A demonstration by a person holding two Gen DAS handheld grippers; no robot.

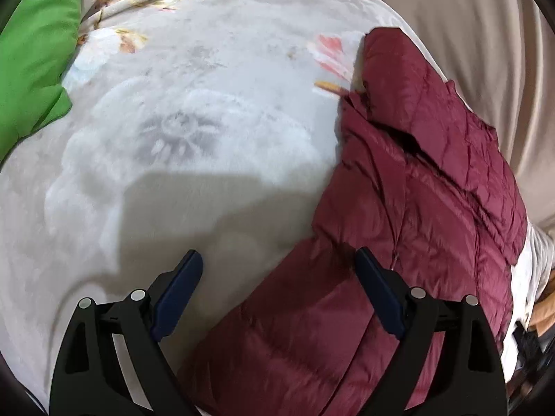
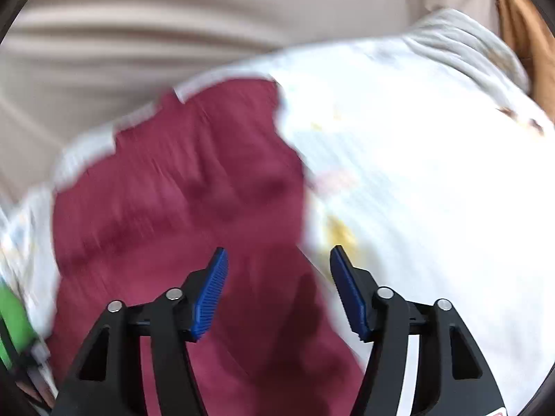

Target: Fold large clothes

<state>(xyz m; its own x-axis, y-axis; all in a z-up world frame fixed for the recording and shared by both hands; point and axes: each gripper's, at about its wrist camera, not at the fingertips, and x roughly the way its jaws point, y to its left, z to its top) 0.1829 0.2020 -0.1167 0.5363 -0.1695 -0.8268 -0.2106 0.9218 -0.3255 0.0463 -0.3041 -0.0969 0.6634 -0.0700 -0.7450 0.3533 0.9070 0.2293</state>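
Blanket point(image 1: 173, 145), pale grey plush with faded flower prints, covers most of the surface under me; it shows washed-out white point(image 2: 433, 190) from my right wrist. Beige drapery point(image 1: 468, 34) hangs in folds behind it, also seen from the right side point(image 2: 173, 17). Green cushion point(image 1: 31, 62) sits at the far left edge of the blanket, touching it.

Maroon quilted jacket point(image 1: 416, 190) lies bunched on the blanket's right side, running from its far edge back toward me, one padded part reaching down between and under my left tool's fingers. From the right wrist the jacket point(image 2: 180, 190) fills the left-centre, heavily blurred, its far edge close to the blanket's hem.

Left tool point(image 1: 279, 291): blue pads wide apart, holding nothing; right pad over the maroon fabric, left pad over bare blanket. Whether either touches, I cannot tell.

Right tool point(image 2: 279, 287): pads spread well apart, nothing gripped; jacket fabric lies below the gap, right pad over the jacket's edge where it meets blanket.
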